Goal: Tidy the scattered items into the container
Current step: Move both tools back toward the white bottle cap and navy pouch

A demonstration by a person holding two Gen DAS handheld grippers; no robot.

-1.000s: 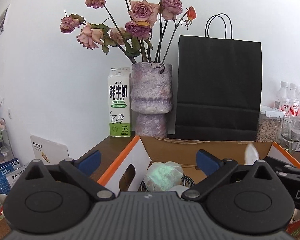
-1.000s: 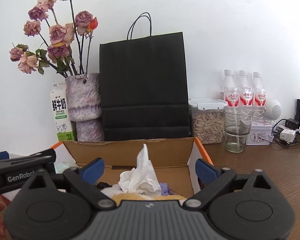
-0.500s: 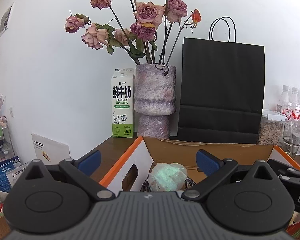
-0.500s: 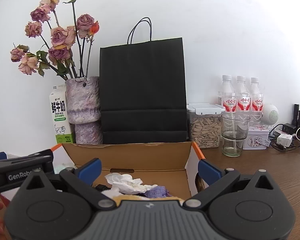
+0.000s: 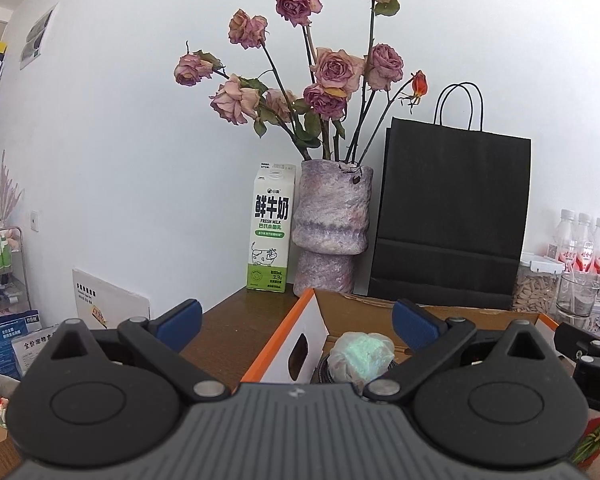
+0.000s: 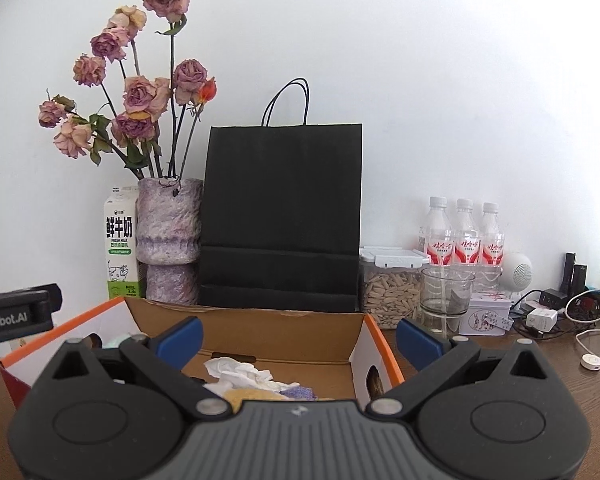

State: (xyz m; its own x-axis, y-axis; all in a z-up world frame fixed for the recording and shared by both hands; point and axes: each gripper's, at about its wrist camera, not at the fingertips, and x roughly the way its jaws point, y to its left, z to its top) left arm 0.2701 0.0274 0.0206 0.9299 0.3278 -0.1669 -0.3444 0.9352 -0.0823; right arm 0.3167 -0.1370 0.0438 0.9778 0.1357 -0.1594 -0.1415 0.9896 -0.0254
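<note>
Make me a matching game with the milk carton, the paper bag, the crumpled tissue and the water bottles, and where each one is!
Things:
1. milk carton
2. paper bag
3. crumpled tissue
4. water bottles

Places:
A. inside the cardboard box
B. just left of the vase
C. behind the jar of seeds
D. right of the vase, behind the box

Pairs: 1-B, 2-D, 3-A, 4-C
</note>
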